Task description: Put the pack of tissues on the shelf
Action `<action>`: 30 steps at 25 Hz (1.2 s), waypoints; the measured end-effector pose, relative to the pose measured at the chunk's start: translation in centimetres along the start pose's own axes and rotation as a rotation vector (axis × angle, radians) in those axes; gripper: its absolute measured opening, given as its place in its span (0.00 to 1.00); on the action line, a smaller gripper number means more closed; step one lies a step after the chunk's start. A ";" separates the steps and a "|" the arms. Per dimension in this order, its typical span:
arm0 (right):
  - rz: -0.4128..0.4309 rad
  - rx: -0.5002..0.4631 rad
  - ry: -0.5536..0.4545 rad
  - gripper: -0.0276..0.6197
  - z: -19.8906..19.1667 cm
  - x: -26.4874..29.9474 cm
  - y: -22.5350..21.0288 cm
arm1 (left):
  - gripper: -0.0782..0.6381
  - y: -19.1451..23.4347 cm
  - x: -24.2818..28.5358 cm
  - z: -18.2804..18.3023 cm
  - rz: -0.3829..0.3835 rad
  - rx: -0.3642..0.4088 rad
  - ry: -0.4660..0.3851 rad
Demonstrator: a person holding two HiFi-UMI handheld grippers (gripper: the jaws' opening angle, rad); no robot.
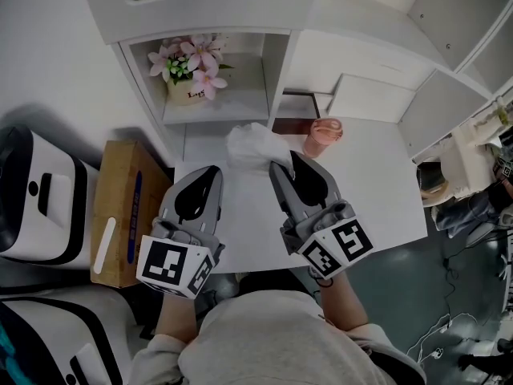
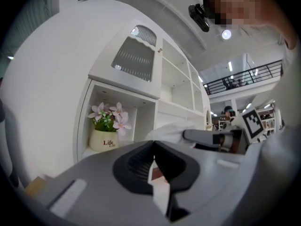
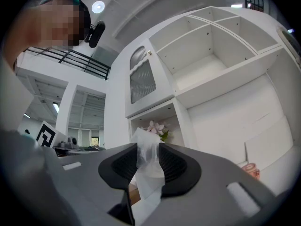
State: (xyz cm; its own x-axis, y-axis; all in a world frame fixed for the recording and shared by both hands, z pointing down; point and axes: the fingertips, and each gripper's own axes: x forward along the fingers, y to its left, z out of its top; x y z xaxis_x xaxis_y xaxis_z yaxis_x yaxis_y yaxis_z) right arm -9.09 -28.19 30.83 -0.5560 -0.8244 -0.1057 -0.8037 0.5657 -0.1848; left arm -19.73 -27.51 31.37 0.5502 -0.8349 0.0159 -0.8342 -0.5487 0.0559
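The pack of tissues (image 1: 250, 144), white in crinkled clear wrap, is held above the white table (image 1: 377, 191) just in front of the shelf's lower compartment (image 1: 232, 103). My right gripper (image 1: 282, 167) is shut on the near end of the pack, and in the right gripper view the wrap (image 3: 149, 166) is pinched between the black pads. To the left of the pack, my left gripper (image 1: 210, 172) hovers with its jaws shut and nothing in them (image 2: 153, 149). The left gripper view also shows the pack (image 2: 170, 132), with the right gripper (image 2: 207, 136) on it.
A cream pot of pink flowers (image 1: 191, 77) fills the left of the lower compartment. A pink cup (image 1: 325, 135) stands on the table to the right of the pack. A cardboard box (image 1: 120, 211) lies left of the table. Further white shelf compartments (image 3: 211, 65) rise on the right.
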 end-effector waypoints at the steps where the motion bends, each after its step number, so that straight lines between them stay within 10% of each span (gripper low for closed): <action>1: -0.001 -0.001 0.001 0.23 0.0 0.1 -0.1 | 0.11 0.1 0.1 0.0 0.000 -0.004 0.001; 30: -0.023 -0.036 0.024 0.23 -0.6 8.7 -4.4 | 0.11 4.1 4.2 1.3 0.060 -0.016 -0.002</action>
State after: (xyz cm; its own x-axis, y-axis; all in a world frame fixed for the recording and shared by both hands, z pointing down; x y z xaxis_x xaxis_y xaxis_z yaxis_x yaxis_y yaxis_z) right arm -10.53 -37.80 31.33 -0.5417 -0.8370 -0.0779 -0.8233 0.5470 -0.1518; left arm -20.84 -33.34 30.41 0.4991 -0.8663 0.0182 -0.8649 -0.4968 0.0711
